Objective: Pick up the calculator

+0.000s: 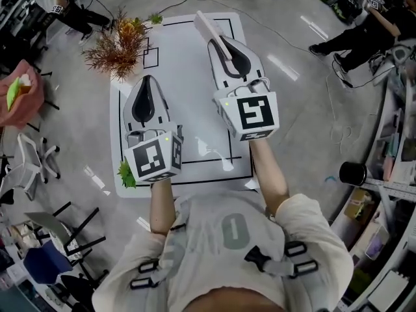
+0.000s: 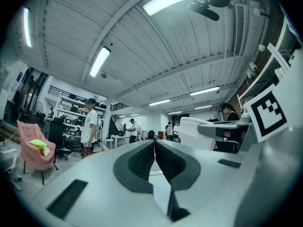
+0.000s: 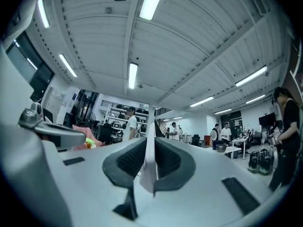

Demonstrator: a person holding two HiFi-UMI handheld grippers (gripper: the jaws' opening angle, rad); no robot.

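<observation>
Right gripper [image 1: 220,42]: jaws clamped on the calculator [image 1: 209,26], held in the air over the far part of the white table [image 1: 188,83]. Right gripper view confirms it: the dark ribbed pads [image 3: 129,161] press on both faces of a thin pale slab [image 3: 149,167] standing edge-on between them, its top edge rising past the jaw tips.

Calculator appearance: from the head view it is a narrow, pale, slightly pinkish bar sticking out beyond the jaws toward the table's far edge. Seen on edge in both views (keys and display cannot be made out).

Left gripper [image 1: 148,81]: jaws closed together with nothing between them; in the left gripper view [image 2: 155,144] the two pads meet along one line. It hangs over the table's left half, nearer the person than the right gripper.

Surroundings:
- Dried orange-brown bouquet [image 1: 119,45] at the table's far left corner, just beyond the left gripper, apart from the calculator.
- Green leafy sprig [image 1: 126,173] at the near left edge, beside the left gripper's marker cube [image 1: 155,158].
- Pink chair [image 1: 23,93] on the floor, well left of the table.
- Black outlined rectangles [image 1: 151,52] printed on the table top.
</observation>
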